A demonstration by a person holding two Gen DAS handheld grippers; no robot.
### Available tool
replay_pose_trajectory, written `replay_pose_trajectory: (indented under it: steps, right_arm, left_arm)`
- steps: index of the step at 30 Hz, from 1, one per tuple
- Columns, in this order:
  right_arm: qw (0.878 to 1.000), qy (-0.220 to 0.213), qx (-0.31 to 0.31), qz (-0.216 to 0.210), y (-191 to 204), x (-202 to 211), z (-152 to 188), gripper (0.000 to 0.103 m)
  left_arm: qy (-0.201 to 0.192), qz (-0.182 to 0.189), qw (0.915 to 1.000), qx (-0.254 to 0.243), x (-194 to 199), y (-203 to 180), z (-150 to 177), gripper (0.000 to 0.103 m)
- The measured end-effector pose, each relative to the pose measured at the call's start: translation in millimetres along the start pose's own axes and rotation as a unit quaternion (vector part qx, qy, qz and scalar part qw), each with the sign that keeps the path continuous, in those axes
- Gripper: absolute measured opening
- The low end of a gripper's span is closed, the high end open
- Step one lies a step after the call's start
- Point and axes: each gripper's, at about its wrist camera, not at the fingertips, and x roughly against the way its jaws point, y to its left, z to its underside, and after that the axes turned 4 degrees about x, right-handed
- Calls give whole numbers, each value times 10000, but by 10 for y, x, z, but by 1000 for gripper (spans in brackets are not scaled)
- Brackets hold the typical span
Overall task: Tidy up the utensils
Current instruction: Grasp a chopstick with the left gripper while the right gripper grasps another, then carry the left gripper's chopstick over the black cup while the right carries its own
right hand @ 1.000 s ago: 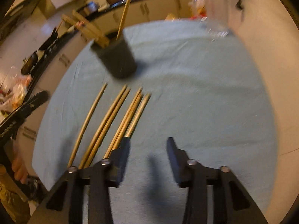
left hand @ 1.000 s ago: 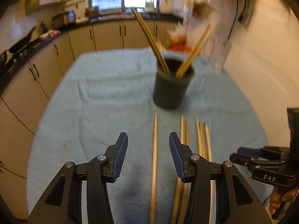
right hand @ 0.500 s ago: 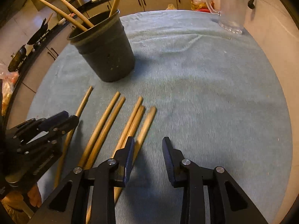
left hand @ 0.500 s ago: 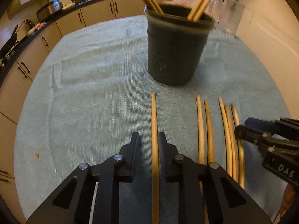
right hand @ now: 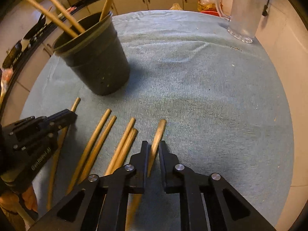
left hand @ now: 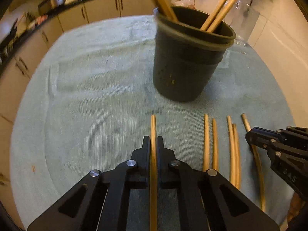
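Nearest the camera, the left gripper (left hand: 153,142) is clamped on a chopstick (left hand: 153,154), the stick running straight out between the jaws along the gripper's own line, tip pointing at the pot (left hand: 184,67). The right gripper (right hand: 153,148) has its jaws closed in around another chopstick (right hand: 158,134), the one farthest from the left gripper; that stick sits a bit skewed in the jaws, tip leaning off to the right of the pot. Whether either stick is off the cloth (right hand: 202,96) yet is hard to tell.

Between the two gripped ones, four loose sticks (right hand: 100,140) lie on the cloth over the worktop, in two rough pairs, all roughly parallel, near ends toward the person and far ends toward the pot. They're plain light wood, round, thin, blunt-ended.

Past their tips stands the pot, dark, tapered, upright, with a few sticks already leaning out of it. It's dead ahead of the left gripper and up-left of the right one, so the left looks like the easier drop: lift, tip the stick upright, go forward. The right has to swing across.

Farther back, right of the pot, a clear glass mug (right hand: 242,13).
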Motion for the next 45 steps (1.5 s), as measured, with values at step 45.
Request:
replay_pose_trajectory:
  steps: [45]
  right_arm:
    - [9847,-1740,-37,8,-28,1658,438,8]
  left_arm:
    - [-1817,411,9825,23,1581,-23,566,5]
